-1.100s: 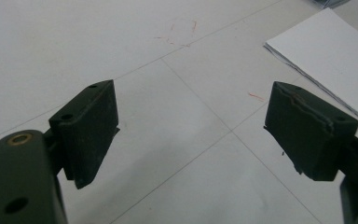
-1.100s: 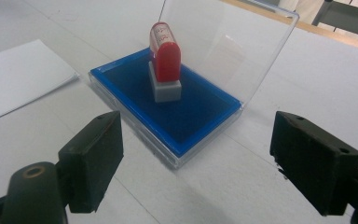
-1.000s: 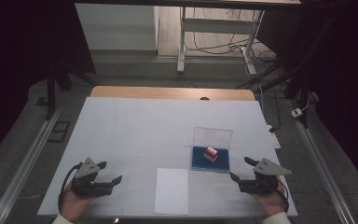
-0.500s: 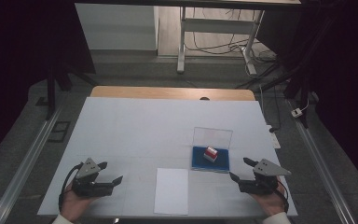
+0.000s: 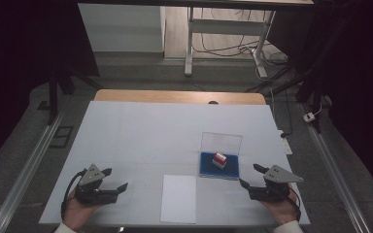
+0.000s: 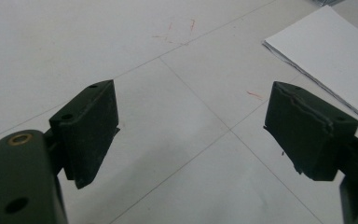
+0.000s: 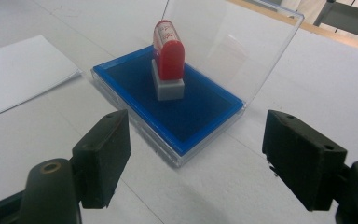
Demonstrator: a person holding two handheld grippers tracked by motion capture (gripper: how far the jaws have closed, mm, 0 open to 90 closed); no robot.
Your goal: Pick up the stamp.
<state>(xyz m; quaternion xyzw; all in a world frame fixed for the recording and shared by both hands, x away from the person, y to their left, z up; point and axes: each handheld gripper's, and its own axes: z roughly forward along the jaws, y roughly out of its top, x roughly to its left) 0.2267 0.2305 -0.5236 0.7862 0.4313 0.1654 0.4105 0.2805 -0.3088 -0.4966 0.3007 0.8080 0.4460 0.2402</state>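
A wide white table (image 5: pixel 141 131) is seen from above, with a person's hands entering at the near edge. The left gripper (image 5: pixel 114 180) is held low over bare tabletop, its jaws spread wide and nothing between them; a sheet of white paper (image 5: pixel 178 198) lies just to its right, apart from it. The right gripper (image 5: pixel 247 175) is likewise held wide open and empty, with open table around it. Directly ahead of its jaws, near but not touched, a blue ink pad (image 7: pixel 168 100) is set in a clear plastic case whose lid (image 7: pixel 223 42) stands upright behind. A red stamp (image 7: pixel 168 53) with a grey base stands upright on the pad's felt-like surface.
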